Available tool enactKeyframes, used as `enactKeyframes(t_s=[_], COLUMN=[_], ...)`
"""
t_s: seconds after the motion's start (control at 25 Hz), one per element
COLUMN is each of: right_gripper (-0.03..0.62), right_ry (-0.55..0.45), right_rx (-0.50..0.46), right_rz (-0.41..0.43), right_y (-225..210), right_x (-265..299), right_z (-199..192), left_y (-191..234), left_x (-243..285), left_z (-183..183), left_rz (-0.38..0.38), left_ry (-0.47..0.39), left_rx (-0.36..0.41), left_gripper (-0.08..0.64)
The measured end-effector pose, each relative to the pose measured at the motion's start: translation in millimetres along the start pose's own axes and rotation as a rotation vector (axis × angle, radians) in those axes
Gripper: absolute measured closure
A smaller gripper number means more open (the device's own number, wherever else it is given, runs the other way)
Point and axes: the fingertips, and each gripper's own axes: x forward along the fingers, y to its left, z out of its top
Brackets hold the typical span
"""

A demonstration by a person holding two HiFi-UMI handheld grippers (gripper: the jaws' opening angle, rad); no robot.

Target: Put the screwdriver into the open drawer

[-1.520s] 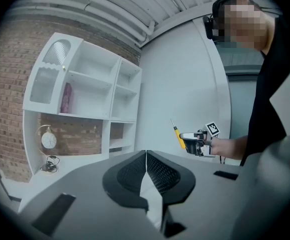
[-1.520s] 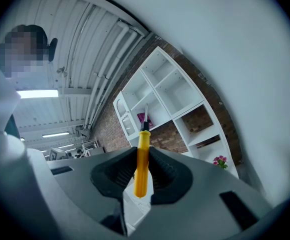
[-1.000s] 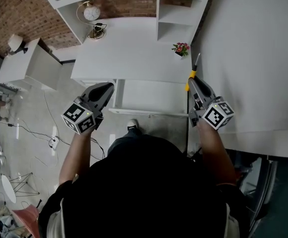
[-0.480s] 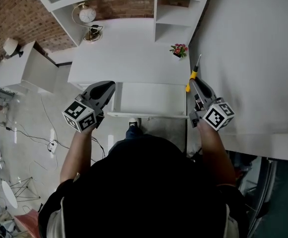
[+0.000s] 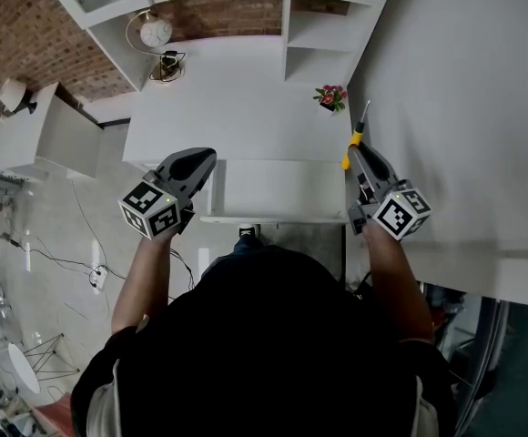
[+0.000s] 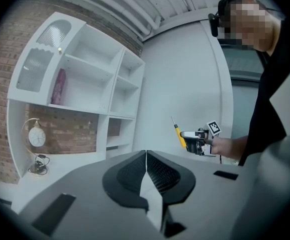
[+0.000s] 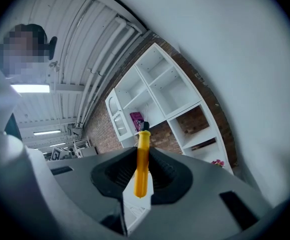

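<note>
A yellow-handled screwdriver (image 5: 353,139) with a thin metal shaft sticks forward out of my right gripper (image 5: 356,157), which is shut on its handle (image 7: 142,165). It hangs at the right end of the open white drawer (image 5: 278,188), which is pulled out below the white desk top (image 5: 237,107). My left gripper (image 5: 200,164) is shut with nothing in it and hovers at the drawer's left end. In the left gripper view the jaws (image 6: 146,156) meet, and the right gripper with the screwdriver (image 6: 178,134) shows beyond them.
A small pot of pink flowers (image 5: 331,93) stands on the desk near the screwdriver. A round clock (image 5: 156,32) and cables sit at the desk's back left under white shelving (image 5: 323,16). A white wall (image 5: 464,107) runs along the right. Cables lie on the floor (image 5: 82,253).
Both grippers have stayed nearly where they were over the drawer's ends. The right one still holds the screwdriver. The head view has shifted slightly.
</note>
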Motion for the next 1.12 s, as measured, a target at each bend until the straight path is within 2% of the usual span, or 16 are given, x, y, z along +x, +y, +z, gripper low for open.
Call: enactKeyframes(t_s=[0.56,1.12], right_gripper=[0.514,0.514], right_ry=[0.032,0.059], right_rx=[0.005,0.013], right_rz=[-0.047,-0.045], right_y=[-24,-34], right_x=[42,86], right_z=[-9,-18], left_y=[51,91], left_x=[30,40], left_z=[-12,-18], left_rz=[0.003,-0.001], left_ry=[0.053,0.092], left_rx=[-0.028,-0.055], left_gripper=[0.537,0.537])
